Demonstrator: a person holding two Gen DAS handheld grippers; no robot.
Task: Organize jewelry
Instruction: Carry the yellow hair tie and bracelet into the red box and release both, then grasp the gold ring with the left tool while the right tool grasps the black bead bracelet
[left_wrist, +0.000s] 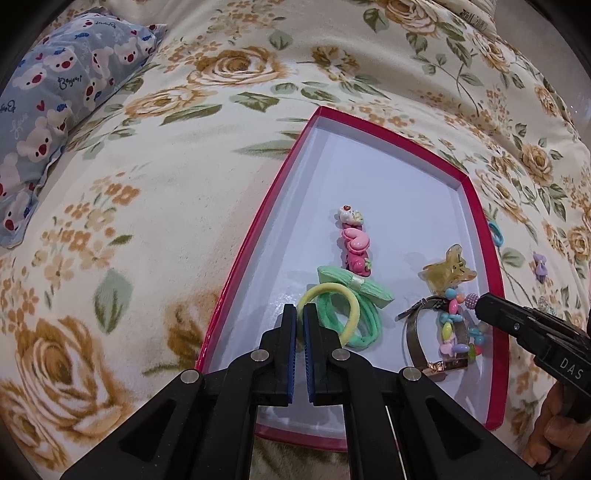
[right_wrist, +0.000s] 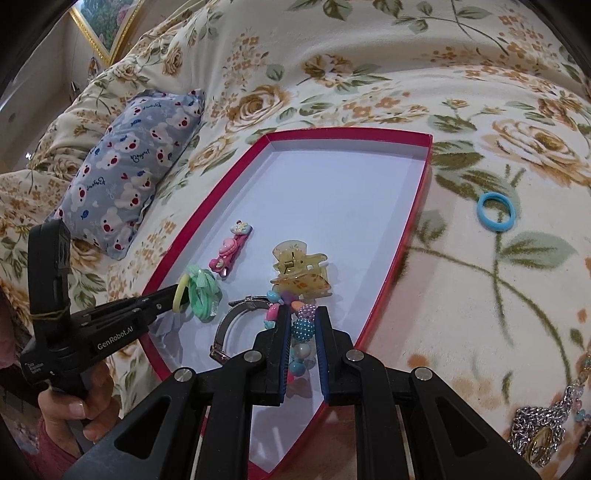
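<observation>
So "GenRobot.AI" is printed on the left gripper (right_wrist: 176, 295), pinched on the yellow hair tie (left_wrist: 345, 297); "DAS" marks the right gripper (right_wrist: 302, 314), clamped on the beaded bracelet (right_wrist: 301, 328).

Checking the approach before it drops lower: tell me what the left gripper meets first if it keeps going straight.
Probably the yellow hair tie, lying right at the shut left gripper tips inside the red box; depth is unclear.
</observation>
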